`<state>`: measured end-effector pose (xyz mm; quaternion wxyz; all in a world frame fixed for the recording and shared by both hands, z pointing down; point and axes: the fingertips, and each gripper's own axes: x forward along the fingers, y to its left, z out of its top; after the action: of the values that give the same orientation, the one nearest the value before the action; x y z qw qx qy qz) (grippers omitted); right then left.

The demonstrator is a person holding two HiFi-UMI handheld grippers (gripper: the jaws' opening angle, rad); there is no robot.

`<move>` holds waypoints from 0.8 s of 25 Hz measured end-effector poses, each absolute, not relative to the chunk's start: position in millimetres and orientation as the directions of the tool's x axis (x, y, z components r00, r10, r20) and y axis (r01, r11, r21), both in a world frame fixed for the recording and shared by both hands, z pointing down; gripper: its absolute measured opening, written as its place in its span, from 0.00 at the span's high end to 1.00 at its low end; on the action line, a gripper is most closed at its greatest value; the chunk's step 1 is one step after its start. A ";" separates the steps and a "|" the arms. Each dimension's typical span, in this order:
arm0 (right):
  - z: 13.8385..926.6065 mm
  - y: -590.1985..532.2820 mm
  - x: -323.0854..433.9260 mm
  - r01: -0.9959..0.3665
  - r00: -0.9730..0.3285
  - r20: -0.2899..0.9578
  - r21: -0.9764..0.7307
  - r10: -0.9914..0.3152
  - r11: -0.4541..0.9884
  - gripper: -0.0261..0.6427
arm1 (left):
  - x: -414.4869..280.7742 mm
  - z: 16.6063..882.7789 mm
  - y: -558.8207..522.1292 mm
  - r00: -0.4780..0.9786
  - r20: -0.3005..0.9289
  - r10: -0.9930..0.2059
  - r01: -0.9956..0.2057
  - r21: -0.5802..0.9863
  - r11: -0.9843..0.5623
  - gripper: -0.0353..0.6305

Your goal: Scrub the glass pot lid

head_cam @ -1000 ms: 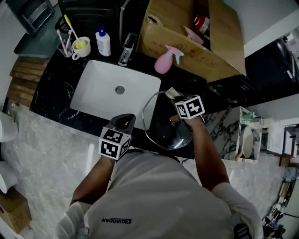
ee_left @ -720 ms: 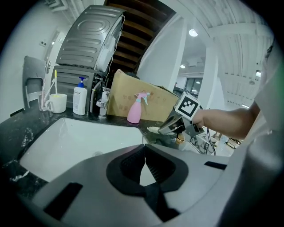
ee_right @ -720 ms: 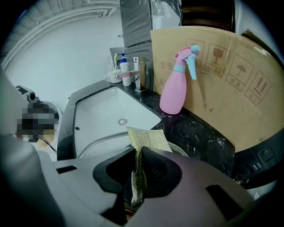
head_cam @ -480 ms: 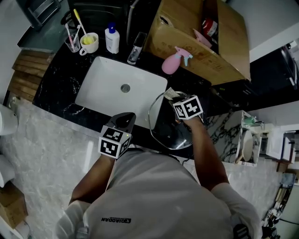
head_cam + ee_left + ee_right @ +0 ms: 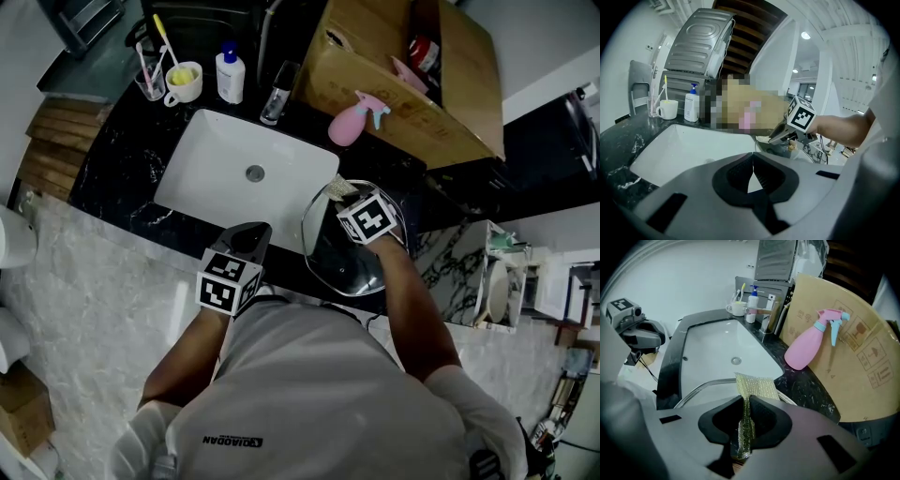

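Black marble counter (image 5: pixel 112 159) carries the white sink (image 5: pixel 211 178); at its 3 o'clock lies the glass pot lid (image 5: pixel 328 253). Over it, the right gripper (image 5: pixel 746 401), clenched on a gold scouring pad (image 5: pixel 757 383), has slid slightly toward 9 o'clock, so scrubbing seems under way. The left gripper (image 5: pixel 752 171) hangs closed and empty at the sink's 6 o'clock.
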<state>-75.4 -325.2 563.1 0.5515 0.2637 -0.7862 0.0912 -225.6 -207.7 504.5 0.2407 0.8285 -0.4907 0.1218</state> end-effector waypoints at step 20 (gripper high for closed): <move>558.4 -260.9 -119.3 -0.324 -0.319 0.911 0.155 -0.262 0.933 0.85 | -209.9 503.4 -188.5 0.500 0.440 -0.746 -0.866 0.279 -0.416 0.92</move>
<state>-119.3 -260.9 558.4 0.5550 0.1806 -0.8115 0.0277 -209.9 -188.5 503.4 0.2399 0.8321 -0.4843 0.1245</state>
